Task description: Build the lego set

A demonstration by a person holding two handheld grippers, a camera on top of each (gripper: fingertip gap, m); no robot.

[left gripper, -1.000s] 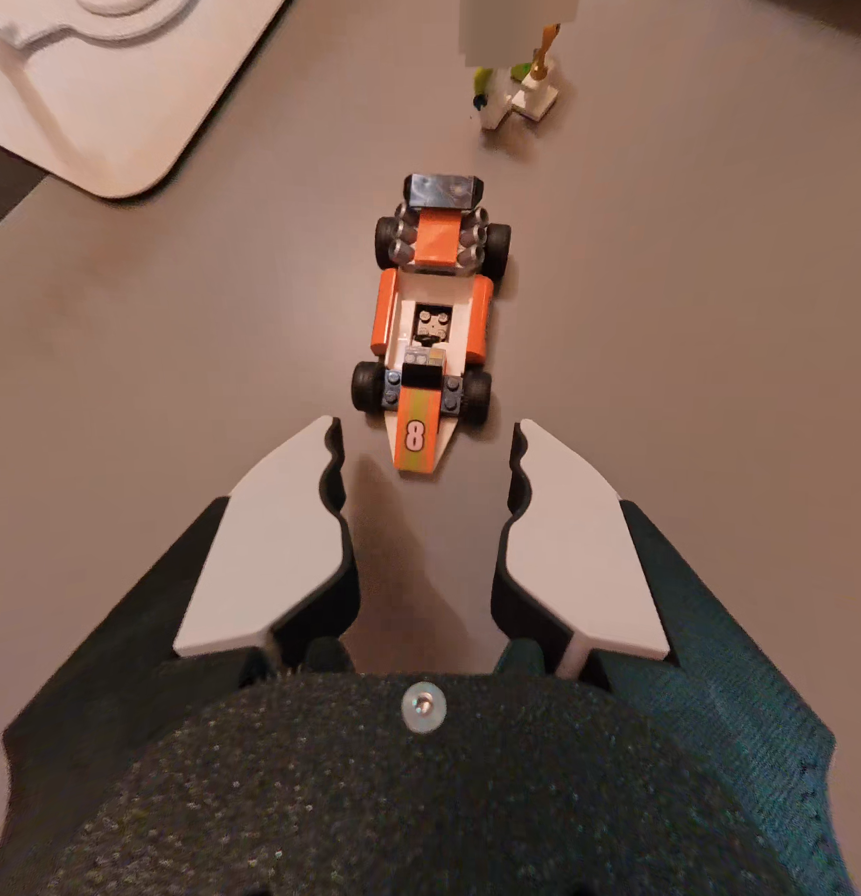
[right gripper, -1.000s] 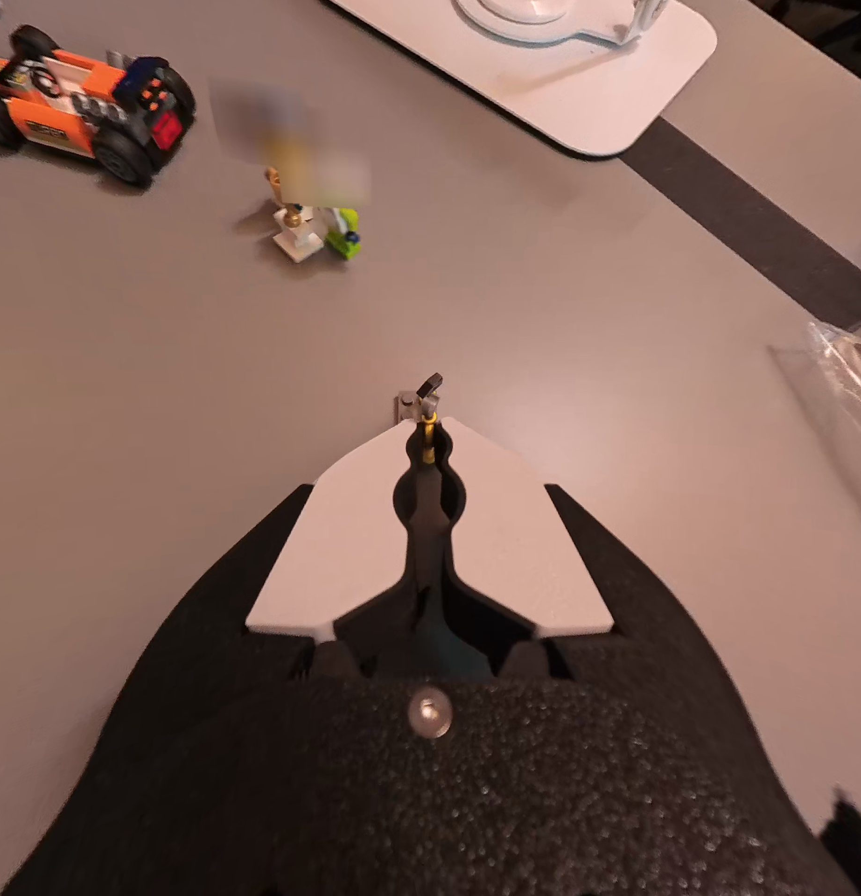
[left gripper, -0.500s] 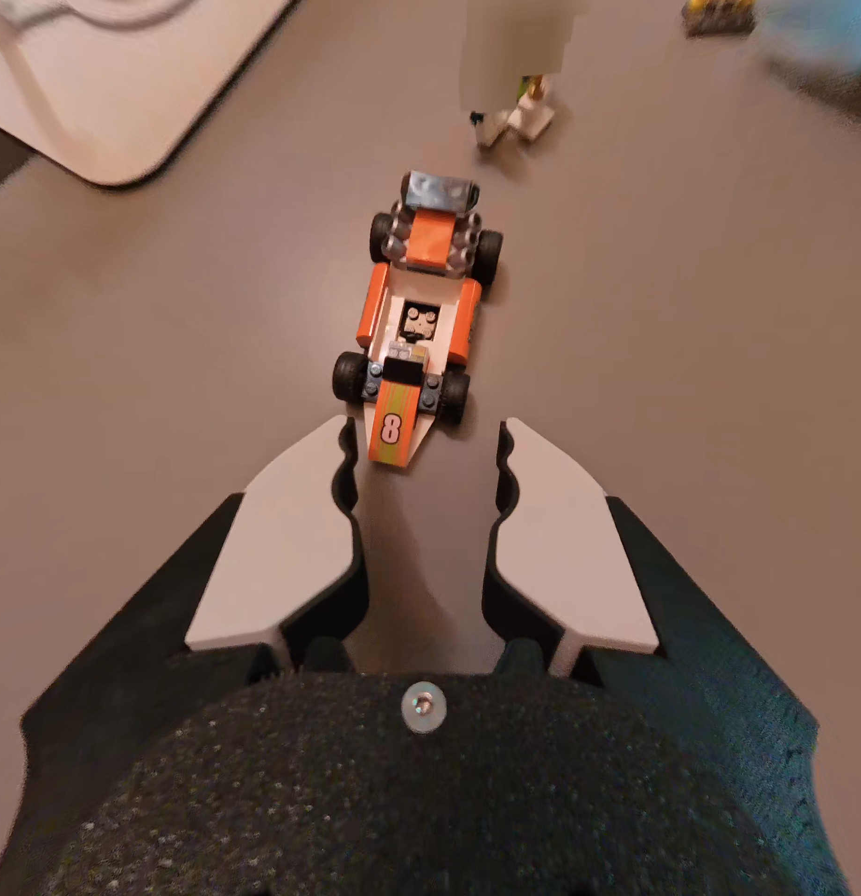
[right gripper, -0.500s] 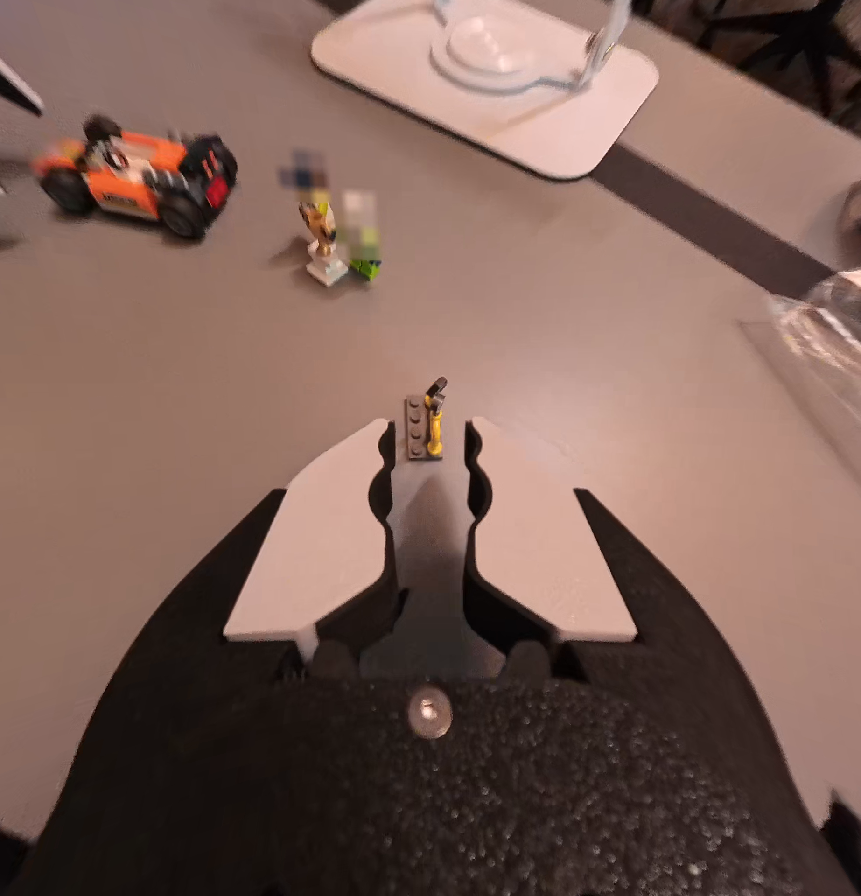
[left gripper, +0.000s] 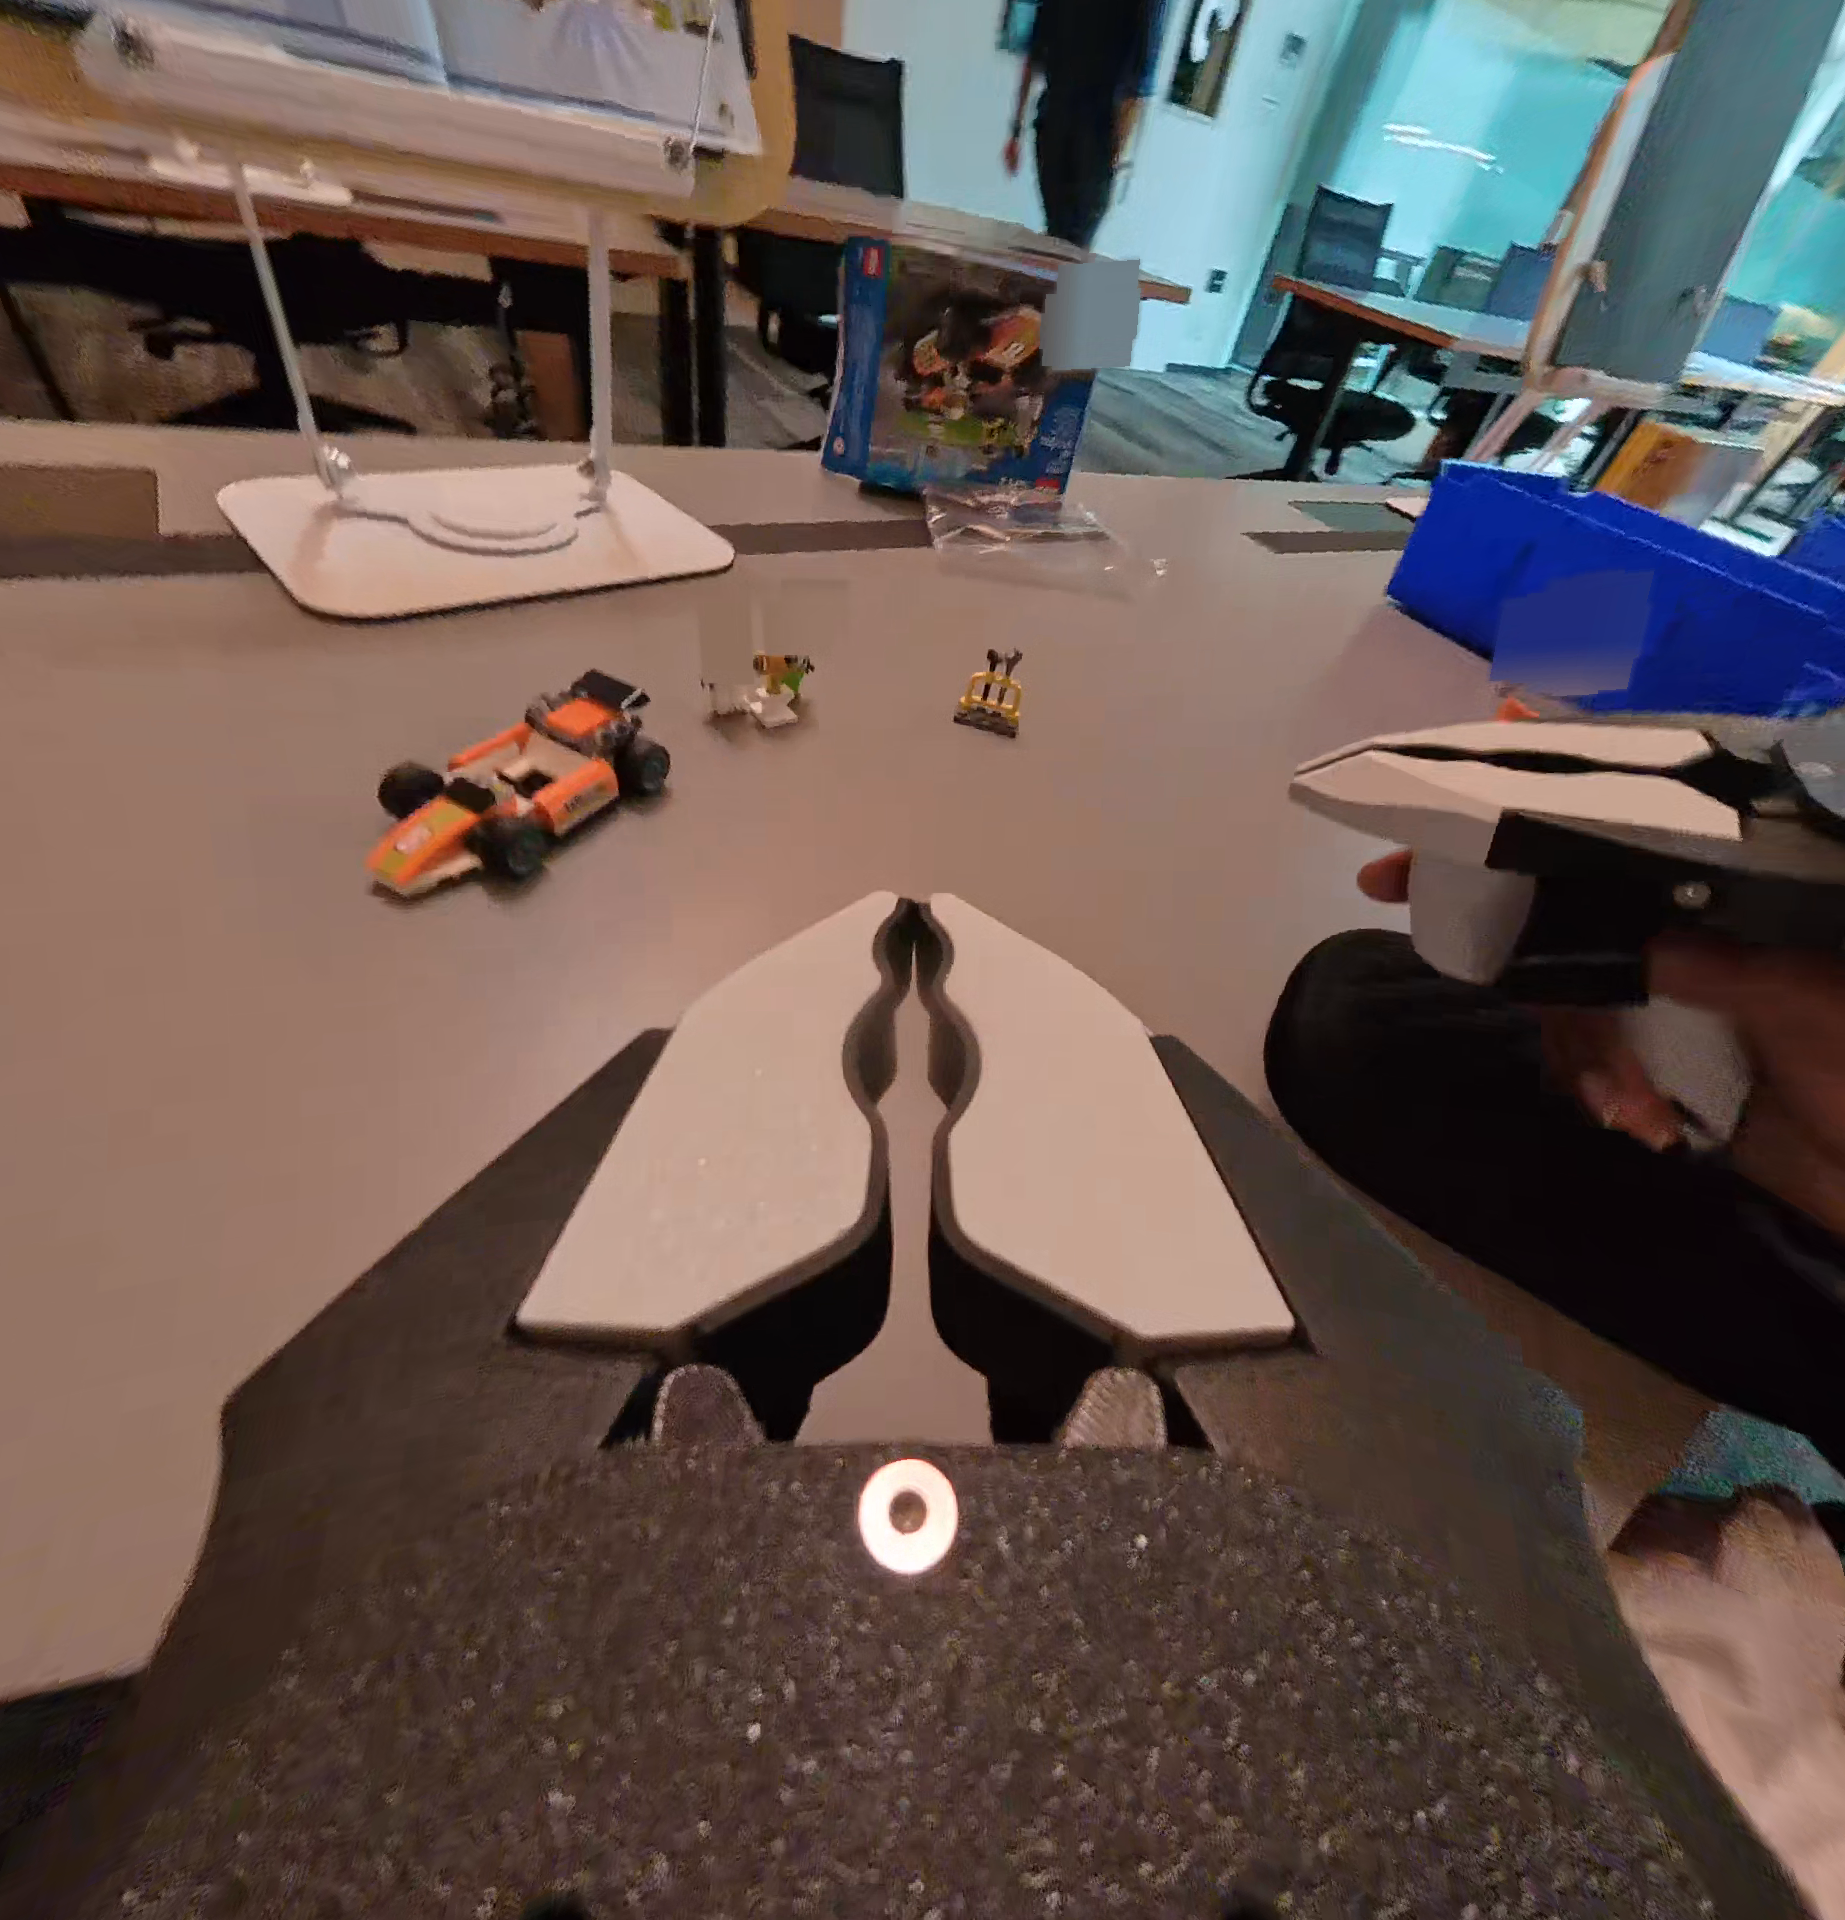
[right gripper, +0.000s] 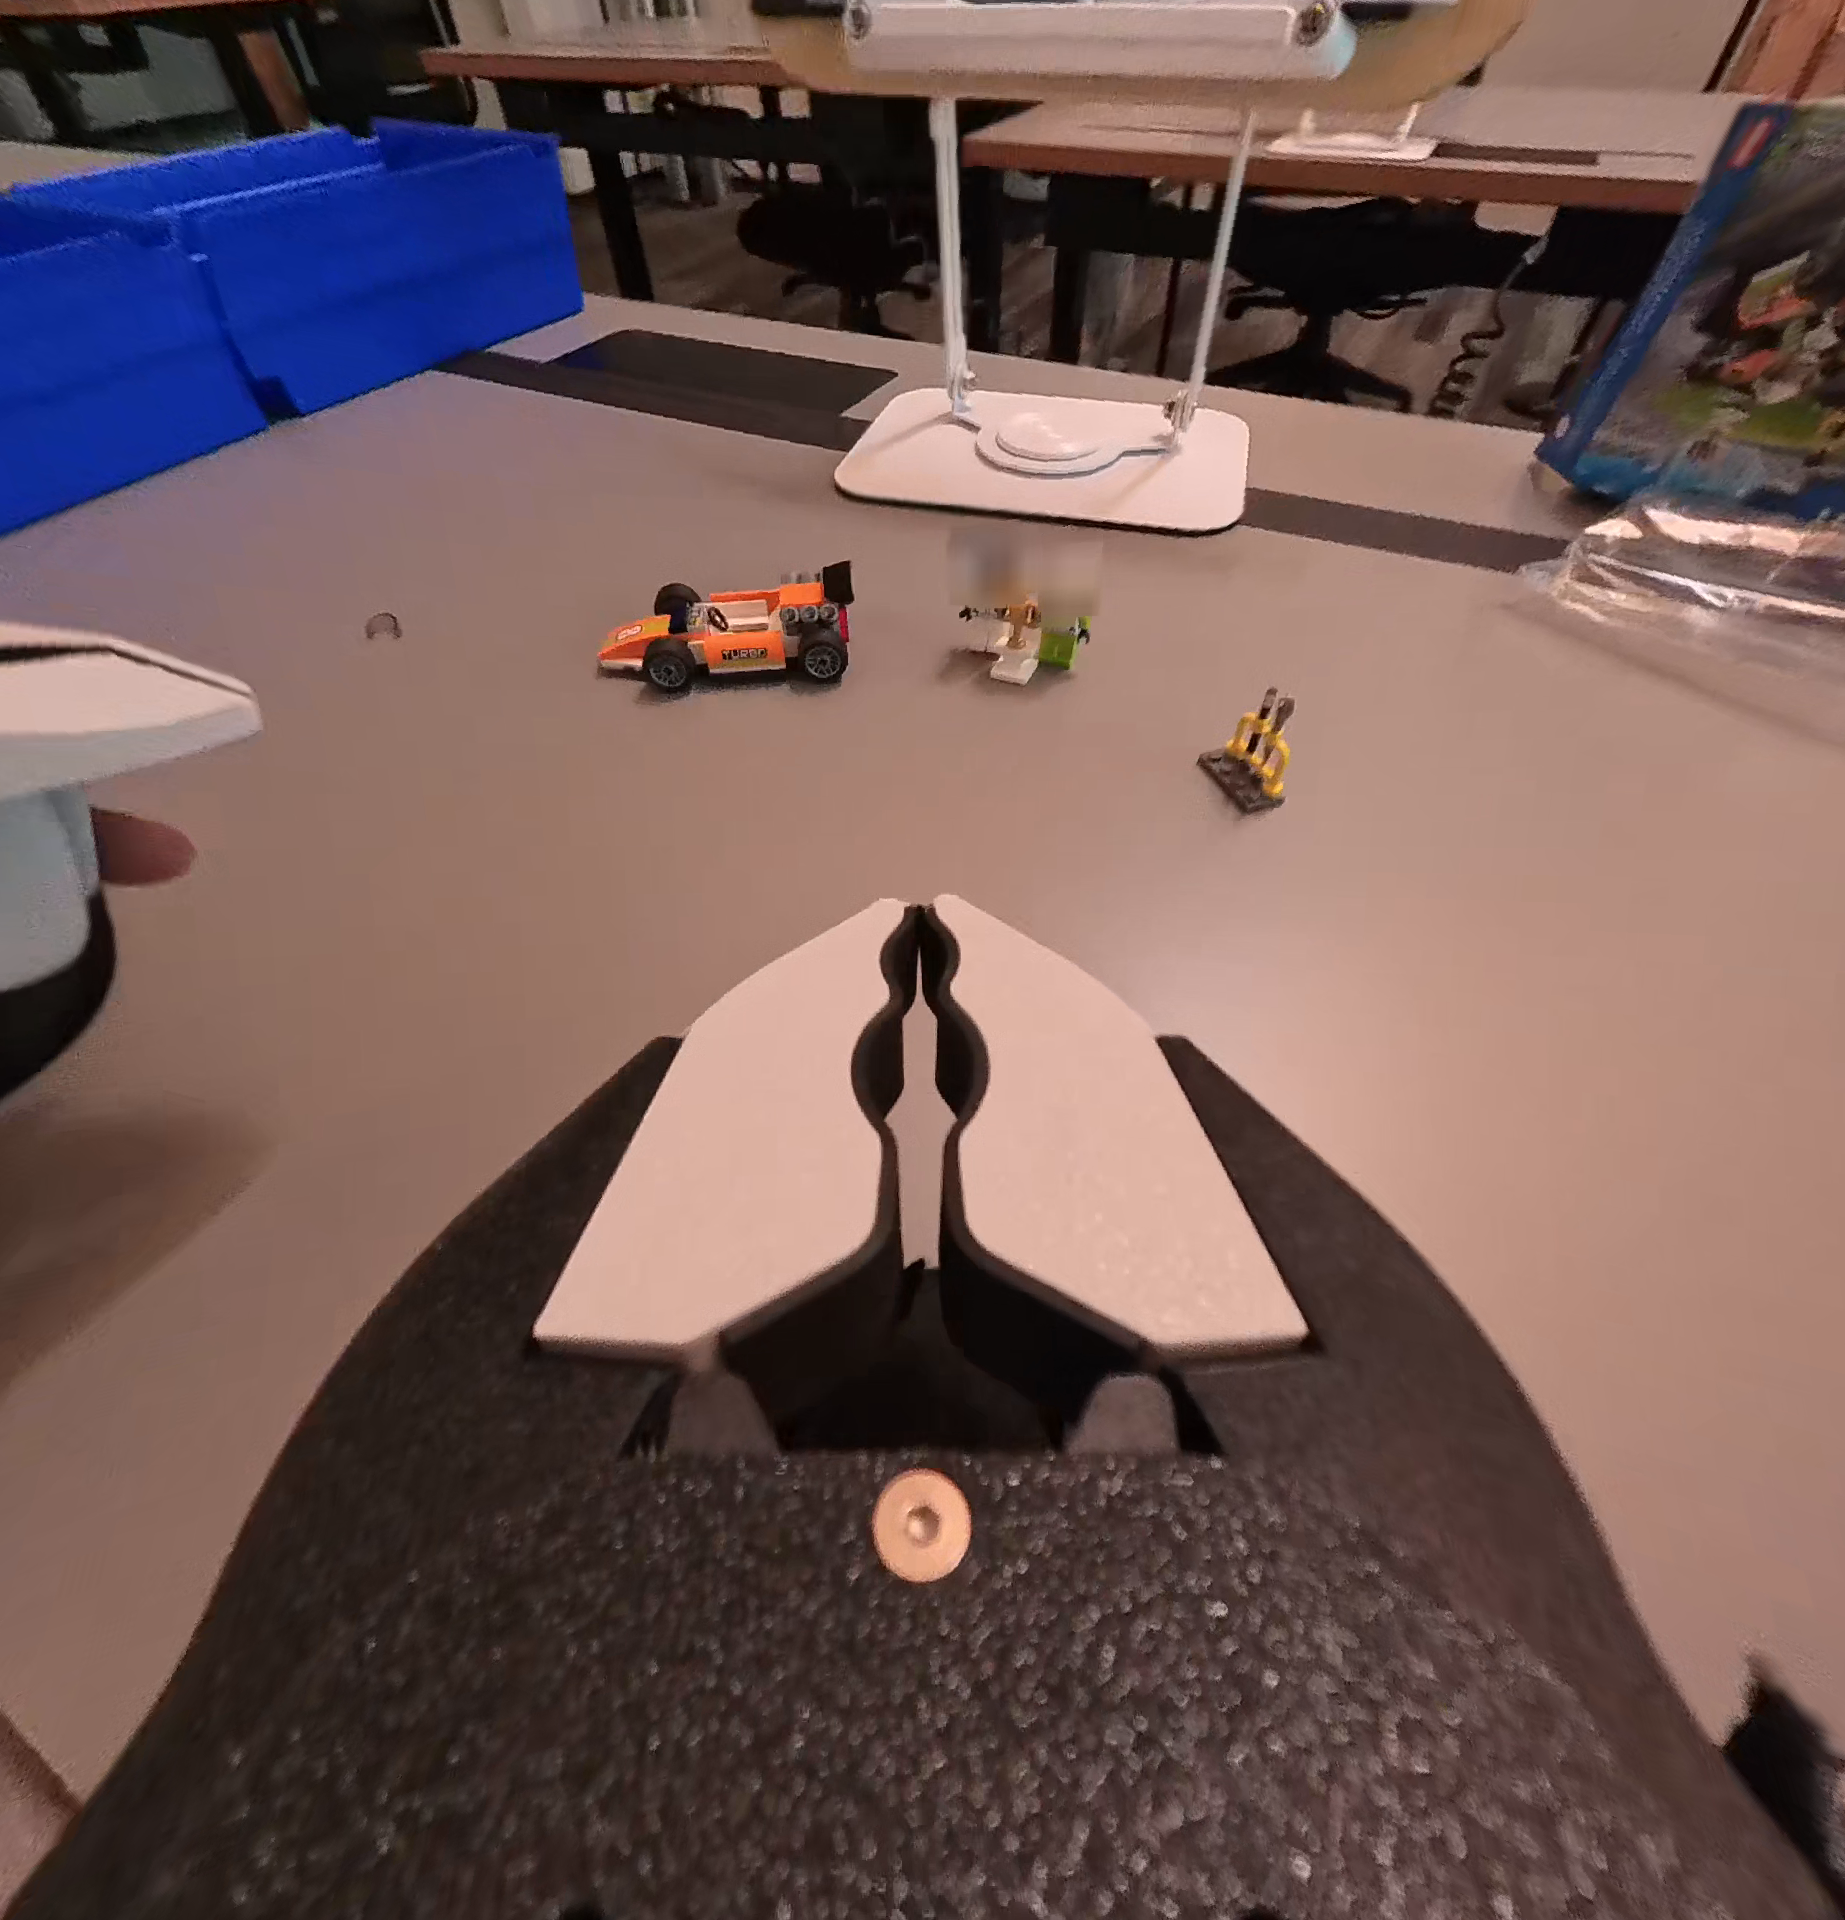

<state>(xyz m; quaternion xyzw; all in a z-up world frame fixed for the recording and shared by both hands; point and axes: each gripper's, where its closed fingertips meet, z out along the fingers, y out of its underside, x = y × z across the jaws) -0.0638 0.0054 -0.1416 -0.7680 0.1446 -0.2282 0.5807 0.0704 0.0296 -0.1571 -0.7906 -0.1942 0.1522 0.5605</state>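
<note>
An orange and white lego race car [left gripper: 518, 792] stands on the grey table; it also shows in the right wrist view [right gripper: 733, 636]. Beside it is a small white and green lego build [left gripper: 762, 690] [right gripper: 1032, 644], partly blurred. A small yellow and black tool rack [left gripper: 991, 694] [right gripper: 1250, 750] stands farther right. My left gripper [left gripper: 913, 904] is shut and empty, held back above the table. My right gripper [right gripper: 918, 909] is shut and empty too; it shows at the right of the left wrist view [left gripper: 1313, 781], held by a hand.
A white stand base [left gripper: 471, 535] [right gripper: 1048, 462] sits at the back. A lego box [left gripper: 954, 384] [right gripper: 1728, 322] and clear plastic bag [left gripper: 1022, 525] [right gripper: 1728, 582] lie behind. Blue bins [left gripper: 1624, 592] [right gripper: 222, 270] stand at the side. A person walks far behind.
Both grippers have pulled back and up from the table and shut empty. The right one let go of the tool rack; the left one drew away from the car.
</note>
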